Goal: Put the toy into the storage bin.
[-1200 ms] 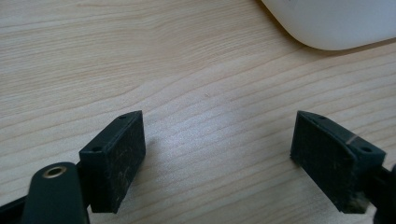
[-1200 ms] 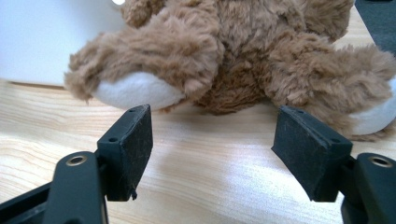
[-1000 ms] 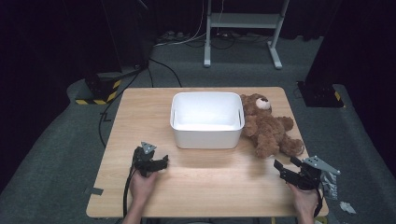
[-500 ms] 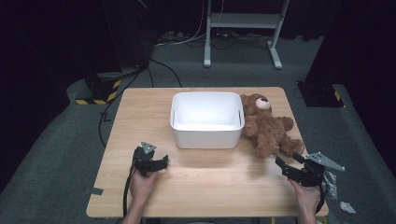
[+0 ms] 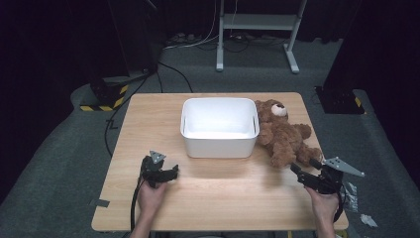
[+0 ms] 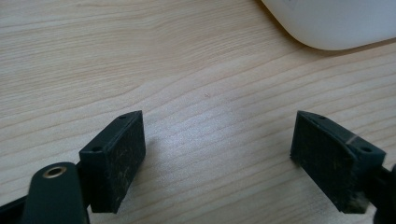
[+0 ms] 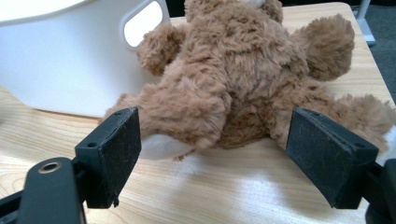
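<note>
The right gripper (image 5: 303, 174) sits low at the table's (image 5: 223, 198) near right corner, held level and aimed at the bear (image 5: 285, 134), jaws wide apart after just opening a bit more, nothing pinched. In the right gripper view one plush leg (image 7: 187, 121) lies ahead between the jaws, not touched. The bear lies on its back, snug against the right side of the white bin (image 5: 219, 126). The left gripper (image 5: 168, 173) rests near the left front, jaws open over bare wood, bin corner (image 6: 336, 23) just ahead.
</note>
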A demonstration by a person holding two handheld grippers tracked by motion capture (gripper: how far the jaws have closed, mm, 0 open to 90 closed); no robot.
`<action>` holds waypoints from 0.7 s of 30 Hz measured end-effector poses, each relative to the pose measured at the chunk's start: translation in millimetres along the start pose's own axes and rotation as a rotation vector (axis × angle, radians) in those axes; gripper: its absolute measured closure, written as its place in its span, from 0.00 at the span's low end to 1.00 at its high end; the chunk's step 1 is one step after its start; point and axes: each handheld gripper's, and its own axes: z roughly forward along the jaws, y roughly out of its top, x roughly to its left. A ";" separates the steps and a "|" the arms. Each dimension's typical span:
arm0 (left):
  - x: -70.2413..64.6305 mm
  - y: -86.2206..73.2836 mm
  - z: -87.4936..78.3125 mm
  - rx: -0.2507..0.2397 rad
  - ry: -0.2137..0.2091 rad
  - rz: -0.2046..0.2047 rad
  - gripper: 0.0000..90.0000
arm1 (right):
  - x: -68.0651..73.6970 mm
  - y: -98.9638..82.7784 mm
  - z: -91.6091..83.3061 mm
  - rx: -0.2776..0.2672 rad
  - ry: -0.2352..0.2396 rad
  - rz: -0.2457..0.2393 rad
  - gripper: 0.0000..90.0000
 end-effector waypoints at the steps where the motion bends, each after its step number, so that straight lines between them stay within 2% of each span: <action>1: 0.0 0.0 0.1 -0.001 0.000 -0.001 0.20 | 0.2 1.3 -0.1 -0.002 0.014 0.005 0.20; 7: 0.0 0.0 0.0 0.000 0.000 0.000 0.20 | 2.4 5.7 -0.3 -0.011 0.031 0.008 0.20; 21: 0.0 0.0 0.0 0.000 0.000 0.000 0.20 | 4.8 20.1 4.3 -0.027 0.039 0.001 0.21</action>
